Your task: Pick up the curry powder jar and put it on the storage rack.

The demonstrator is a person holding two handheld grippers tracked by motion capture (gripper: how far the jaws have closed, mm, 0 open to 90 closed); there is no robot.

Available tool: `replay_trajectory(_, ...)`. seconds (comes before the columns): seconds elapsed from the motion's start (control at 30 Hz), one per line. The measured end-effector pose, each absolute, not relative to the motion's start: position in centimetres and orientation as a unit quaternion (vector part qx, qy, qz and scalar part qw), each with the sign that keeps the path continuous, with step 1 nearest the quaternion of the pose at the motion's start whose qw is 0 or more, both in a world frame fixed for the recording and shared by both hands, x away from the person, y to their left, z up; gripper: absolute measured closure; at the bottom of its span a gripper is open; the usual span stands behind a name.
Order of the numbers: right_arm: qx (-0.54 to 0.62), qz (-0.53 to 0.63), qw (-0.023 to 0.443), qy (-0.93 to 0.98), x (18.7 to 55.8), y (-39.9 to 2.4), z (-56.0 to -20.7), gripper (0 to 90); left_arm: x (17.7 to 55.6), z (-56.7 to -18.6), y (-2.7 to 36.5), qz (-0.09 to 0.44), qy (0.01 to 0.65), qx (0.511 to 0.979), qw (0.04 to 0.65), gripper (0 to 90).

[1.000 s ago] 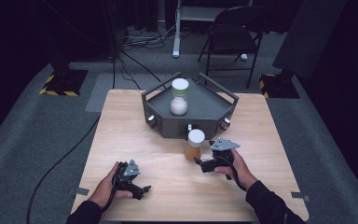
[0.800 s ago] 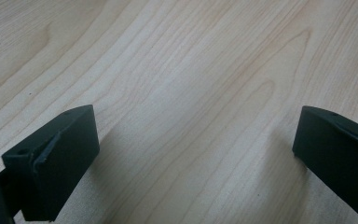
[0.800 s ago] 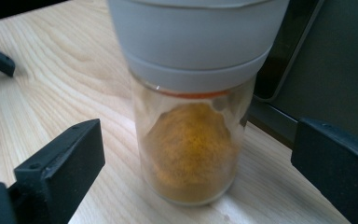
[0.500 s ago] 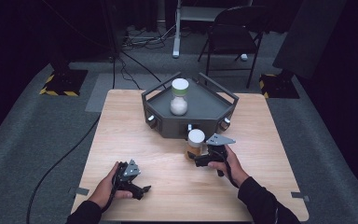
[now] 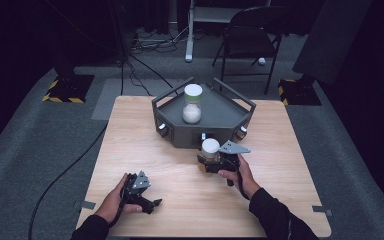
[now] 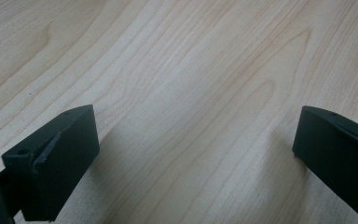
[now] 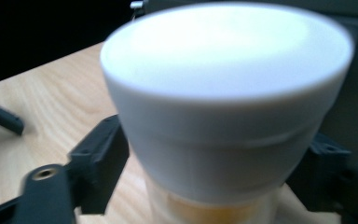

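- My right gripper (image 5: 207, 163) had just closed its jaws on the white-capped jar (image 5: 210, 150) of amber stuff, standing on the table (image 5: 280, 190) before the grey tray (image 5: 220, 120).
- Inside that tray stood a green-capped jar (image 5: 192, 104) holding white powder.
- My left gripper (image 5: 152, 204) rested wide open, empty.

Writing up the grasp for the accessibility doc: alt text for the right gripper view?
A white-capped jar stands close up between the two black jaws of the right gripper, which have just been closing on its neck under the cap. Behind lie the wooden table and a dark tray.
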State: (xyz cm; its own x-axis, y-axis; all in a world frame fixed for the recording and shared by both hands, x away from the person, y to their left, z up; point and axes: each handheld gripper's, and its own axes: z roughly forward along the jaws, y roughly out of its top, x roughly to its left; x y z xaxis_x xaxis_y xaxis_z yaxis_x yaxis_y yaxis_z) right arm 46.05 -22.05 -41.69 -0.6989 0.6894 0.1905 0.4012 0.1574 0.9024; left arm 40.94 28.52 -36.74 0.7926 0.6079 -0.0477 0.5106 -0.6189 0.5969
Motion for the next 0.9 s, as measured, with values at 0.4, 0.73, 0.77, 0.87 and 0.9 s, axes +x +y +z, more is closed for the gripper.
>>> replay_trajectory(0.4,0.369,0.543,0.156,0.738,45.6,-22.0,-41.8,34.5,40.9,-36.7,28.5,0.08,0.312,0.896,0.305,0.3)
replay_trajectory(0.73,0.376,0.534,0.181,0.736,44.6,-21.8,-40.9,34.5,40.9,-36.7,28.5,0.08,0.312,0.896,0.305,0.3)
replay_trajectory(0.77,0.376,0.534,0.181,0.736,44.6,-21.8,-40.9,34.5,40.9,-36.7,28.5,0.08,0.312,0.896,0.305,0.3)
replay_trajectory(0.87,0.383,0.534,0.188,0.73,44.2,-22.0,-40.0,34.4,40.9,-36.7,28.5,0.08,0.312,0.896,0.305,0.3)
replay_trajectory(0.9,0.383,0.534,0.188,0.73,44.2,-22.0,-40.0,34.4,40.9,-36.7,28.5,0.08,0.312,0.896,0.305,0.3)
